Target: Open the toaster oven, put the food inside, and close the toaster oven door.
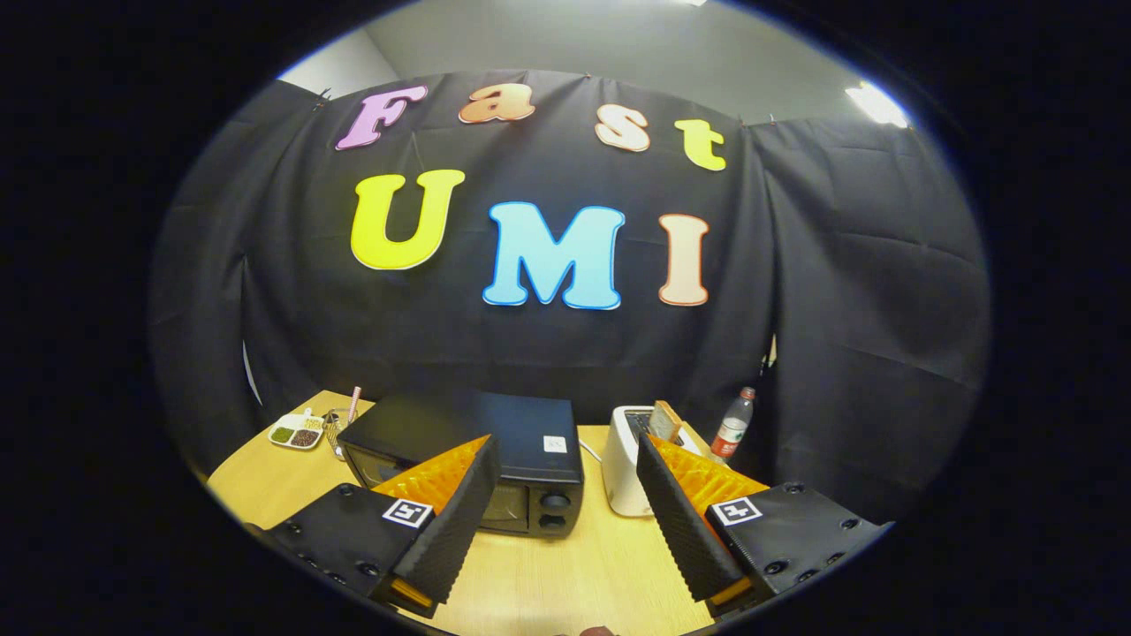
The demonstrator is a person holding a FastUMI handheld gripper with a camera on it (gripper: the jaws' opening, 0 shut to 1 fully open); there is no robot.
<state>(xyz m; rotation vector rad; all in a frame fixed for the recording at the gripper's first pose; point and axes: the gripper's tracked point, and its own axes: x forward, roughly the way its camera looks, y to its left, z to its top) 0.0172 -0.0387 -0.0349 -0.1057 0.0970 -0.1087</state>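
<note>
- Tool [565, 481] held above the near part of the bench [565, 574]; its two fingers spread wide, released, nothing between them but bare wood.
- Left finger [455, 521] overlaps the front left of the toaster oven in this view; whether it touches cannot be told.
- Right finger [676, 521] overlaps the lower right side of the white toaster; contact there likewise cannot be told.
- Toaster oven [495, 446]: black box just ahead of the fingers, toward 11 o'clock from the gap. Door is shut, glass front dark. Two round knobs [554, 510] stacked on its right front panel, sitting in the gap between the fingers.
- A small pale sticker sits on the oven's top, near the right edge.
- White toaster [623, 464] stands just beside the oven, at 1 o'clock from the gap, apart from it by a thin strip of bench. A slice of bread [667, 422] sticks up from its slot, tilted.
- Plastic bottle [732, 426], red label, upright at 2 o'clock, beyond the toaster near the bench's far right corner.
- At 10 o'clock, beyond the oven's left side: a clear glass [337, 431] with a pink straw, close to the oven.
- Further left, a small white divided dish [297, 432] holding green and brown contents; too small to tell what they are.
- Black cloth wall closes off the far side of the bench.
</note>
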